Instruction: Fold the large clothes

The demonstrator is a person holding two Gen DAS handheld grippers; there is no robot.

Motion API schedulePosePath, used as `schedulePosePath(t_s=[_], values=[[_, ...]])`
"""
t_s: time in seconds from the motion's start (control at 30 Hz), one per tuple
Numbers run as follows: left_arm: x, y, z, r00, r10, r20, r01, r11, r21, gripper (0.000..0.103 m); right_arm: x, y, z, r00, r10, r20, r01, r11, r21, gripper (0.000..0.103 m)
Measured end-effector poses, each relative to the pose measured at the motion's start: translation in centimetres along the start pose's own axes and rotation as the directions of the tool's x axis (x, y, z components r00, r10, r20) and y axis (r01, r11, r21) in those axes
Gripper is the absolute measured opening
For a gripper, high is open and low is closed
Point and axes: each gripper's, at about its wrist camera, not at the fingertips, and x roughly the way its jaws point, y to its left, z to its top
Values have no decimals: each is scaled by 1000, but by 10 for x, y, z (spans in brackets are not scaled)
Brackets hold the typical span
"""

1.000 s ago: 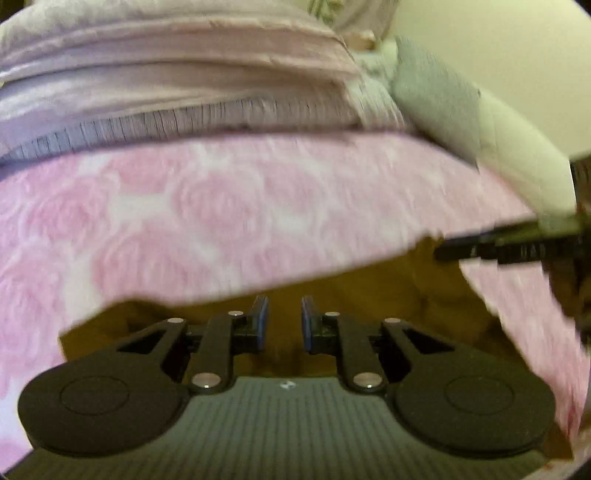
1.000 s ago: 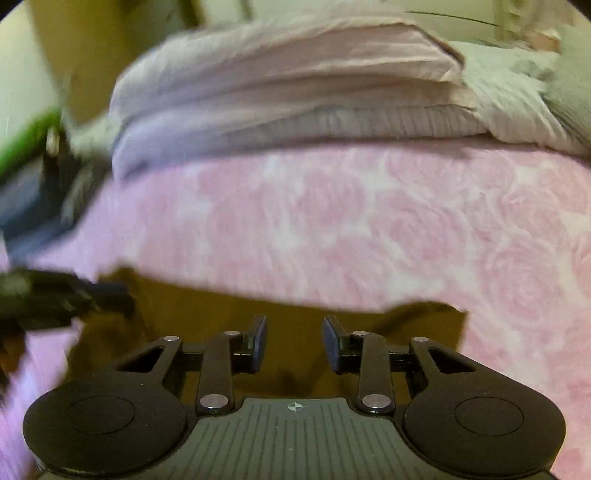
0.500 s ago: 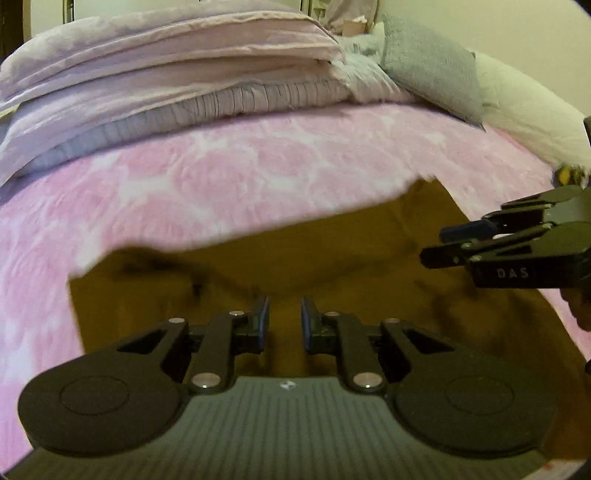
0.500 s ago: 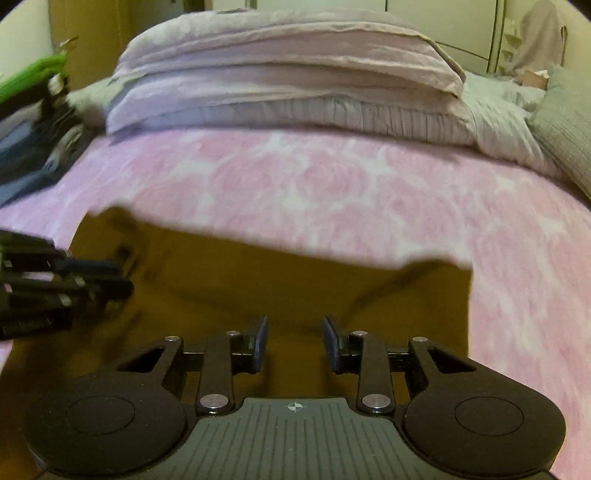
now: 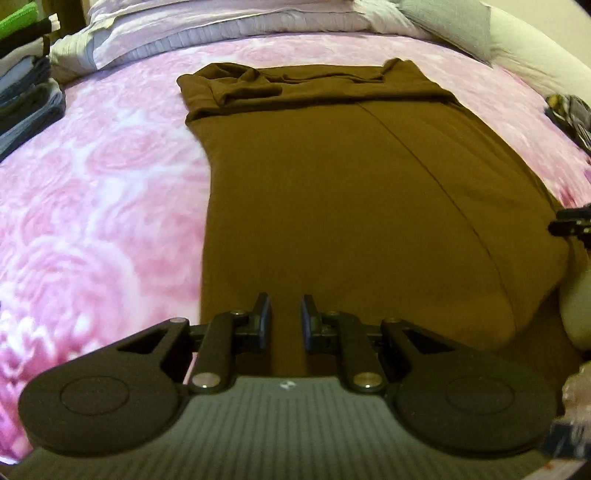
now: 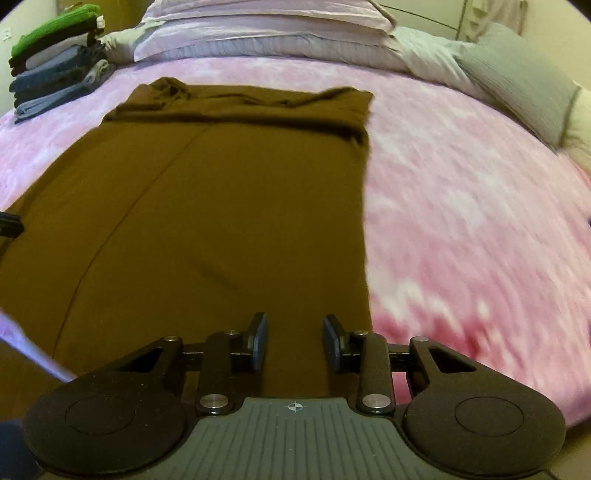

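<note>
Ahead of the left gripper (image 5: 283, 314) and running away from it: a brown garment (image 5: 351, 184), spread flat on a bed with a pink rose-patterned cover (image 5: 92, 221). Shows only a narrow slit between that gripper's jaws, with brown cloth filling the slit; cannot tell whether the pads pinch it. Reaches with its near edge right up to and under the fingers. Bunches into folds and a loose roll at the far end, well ahead of the gripper. Carries a long seam slanting off ahead and to the right. Off to the right of the left gripper, at the cloth's side edge: the black tip of the right gripper (image 5: 569, 225). Seen from the right wrist: right gripper (image 6: 295, 339) with jaws clearly parted, pads not pressing, the same garment (image 6: 221, 203) lying between and beneath them, its right edge just beside the right finger. Far ahead and to the left: a stack of folded clothes (image 6: 55, 74), green on top. Far ahead: lilac pillows (image 6: 258, 33); ahead to the right, a grey cushion (image 6: 517, 81).
</note>
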Motion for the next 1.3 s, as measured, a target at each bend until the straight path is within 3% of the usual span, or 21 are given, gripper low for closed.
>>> schedulePosePath(t_s=[0.03,0.2,0.33,0.47,0.53,0.6,0.63,0.73,0.8,0.87,1.03,1.3], values=[[-3,3,-5,1000,-7,9,7,1000,10,14,-2,0,-5,1000,-4,-2,4,1000,9,31],[-9,17,-20,993,-76,85,73,996,45,14,-2,3,-21,997,-22,78,18,999,49,31],[-12,12,-36,983,-73,166,59,994,89,14,-5,7,-40,986,-50,161,40,997,67,31],[-23,12,-52,976,-60,209,58,998,16,14,-11,15,-51,976,-92,196,59,984,170,32],[-32,9,-53,989,-15,149,19,999,-28,14,-20,23,-58,981,-120,150,88,974,207,32],[-46,3,-49,995,-9,96,14,999,-52,15,-31,32,-59,991,-135,9,128,957,259,32],[-56,0,-46,996,-18,83,23,998,-58,16,-42,34,-62,990,-142,-16,141,950,280,32],[-88,-6,-44,994,-7,111,15,998,-68,20,-92,51,-65,986,-150,76,118,938,326,34],[-110,-12,-47,992,-1,128,9,998,-61,25,-121,61,-64,977,-151,151,90,932,351,58],[-131,-16,-53,989,-13,147,21,998,-53,31,-145,74,-61,967,-149,205,70,935,349,70],[-169,-31,-67,987,-4,158,8,1000,-22,36,-183,101,-55,959,-91,268,14,961,275,72],[-192,-42,-88,990,29,140,-28,1000,-5,40,-204,134,-74,968,-33,250,-23,976,216,72]])
